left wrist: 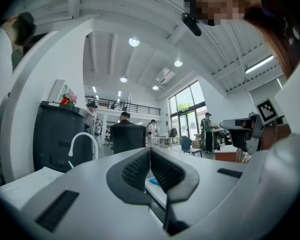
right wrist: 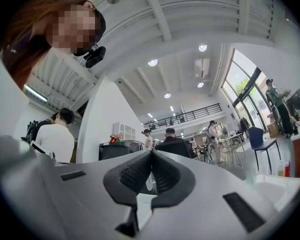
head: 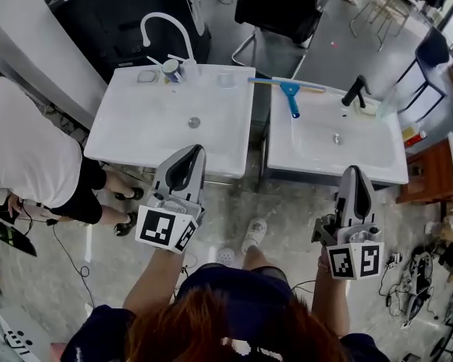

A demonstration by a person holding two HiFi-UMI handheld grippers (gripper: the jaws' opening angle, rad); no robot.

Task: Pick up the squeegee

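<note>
A blue squeegee (head: 291,89) with a pale blade lies on the back rim of the right white sink (head: 377,164), its handle pointing into the basin. It shows in the left gripper view as a small blue patch (left wrist: 153,181) under the jaws. My left gripper (head: 189,155) hovers over the front edge of the left sink (head: 121,127), well short of the squeegee. It is shut with nothing between its pads (left wrist: 135,170). My right gripper (head: 355,173) hangs at the front edge of the right sink, also shut and empty, with its pads (right wrist: 165,176) pressed together.
A white tap (head: 166,25) and a cup (head: 170,69) stand at the back of the left sink, a black tap (head: 355,90) on the right one. A person in a white shirt (head: 26,153) crouches at left. A black chair (head: 275,2) stands behind, and cables (head: 419,274) lie on the floor at right.
</note>
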